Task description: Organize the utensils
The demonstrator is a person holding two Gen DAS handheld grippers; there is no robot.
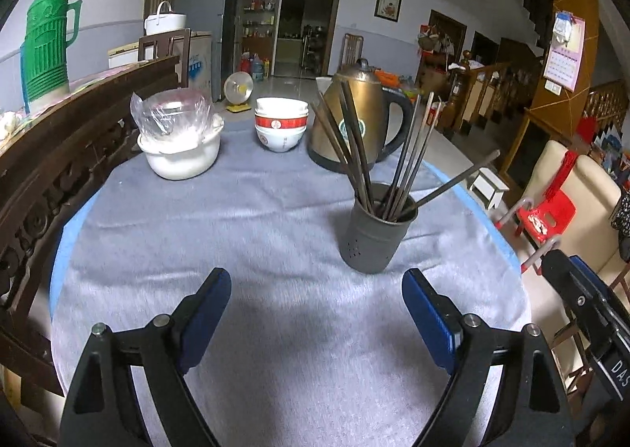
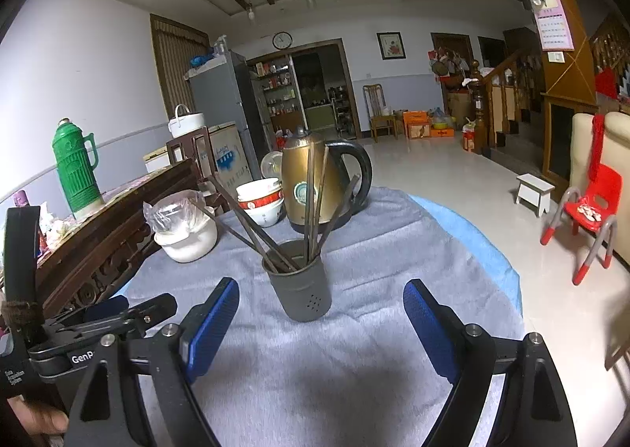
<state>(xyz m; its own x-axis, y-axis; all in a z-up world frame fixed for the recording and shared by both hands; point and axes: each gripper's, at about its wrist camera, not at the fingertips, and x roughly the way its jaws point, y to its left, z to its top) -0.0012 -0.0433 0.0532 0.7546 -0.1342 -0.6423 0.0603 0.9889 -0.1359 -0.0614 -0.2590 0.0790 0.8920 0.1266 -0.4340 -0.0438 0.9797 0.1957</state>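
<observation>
A dark grey utensil holder (image 1: pixel 374 230) (image 2: pixel 299 281) stands upright on the grey cloth. Several dark chopsticks (image 1: pixel 362 148) (image 2: pixel 315 203) fan out of it. My left gripper (image 1: pixel 317 281) is open and empty over bare cloth, with the holder just beyond its right finger. My right gripper (image 2: pixel 321 291) is open and empty too, and the holder stands between and a little past its blue pads (image 2: pixel 212 329). In the right wrist view the left gripper's body (image 2: pixel 98 325) shows at the left edge. The right gripper's body (image 1: pixel 590 297) shows at the right edge of the left wrist view.
On the round table's grey cloth (image 1: pixel 256 230) stand a brass kettle (image 1: pixel 354 120), stacked red-and-white bowls (image 1: pixel 280 128) and a white pot with a plastic bag (image 1: pixel 179 144). A carved wooden cabinet (image 1: pixel 47 179) with a green thermos (image 1: pixel 47 41) borders the left. A red chair (image 2: pixel 590 211) stands on the floor at right.
</observation>
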